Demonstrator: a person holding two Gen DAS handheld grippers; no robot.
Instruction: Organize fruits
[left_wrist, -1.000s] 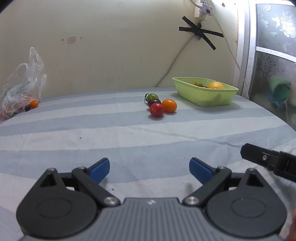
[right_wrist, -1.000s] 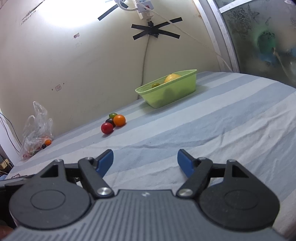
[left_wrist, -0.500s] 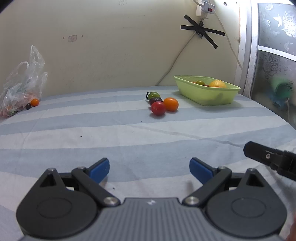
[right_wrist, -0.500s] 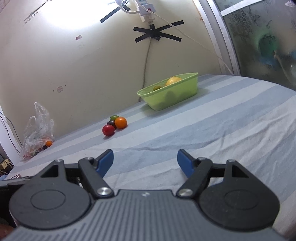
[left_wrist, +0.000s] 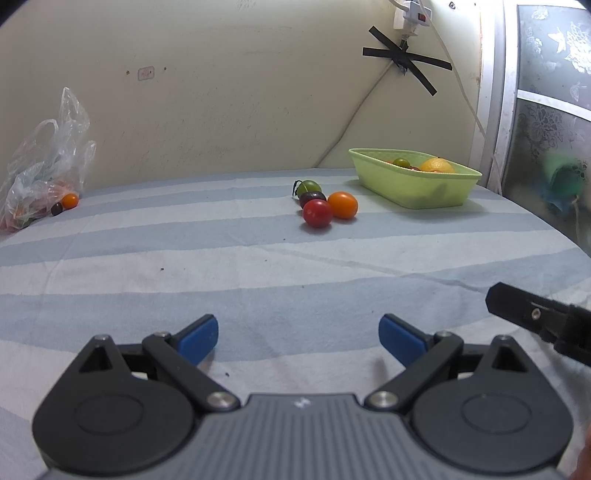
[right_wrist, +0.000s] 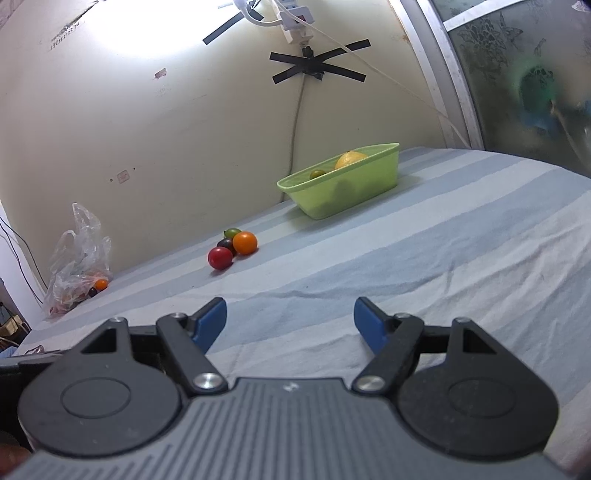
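Fingers of the left gripper (left_wrist: 298, 334) and the right gripper (right_wrist: 290, 319) are spread wide, with only striped cloth (left_wrist: 258, 280) seen between them. Four small fruits (left_wrist: 325, 205) are clustered at frame centre, well apart from both. At upper right, a green tray (left_wrist: 413, 184) hides most of its contents; an orange (left_wrist: 436, 165) is half seen. At far left, a plastic bag (left_wrist: 40, 173) blurs what is inside.
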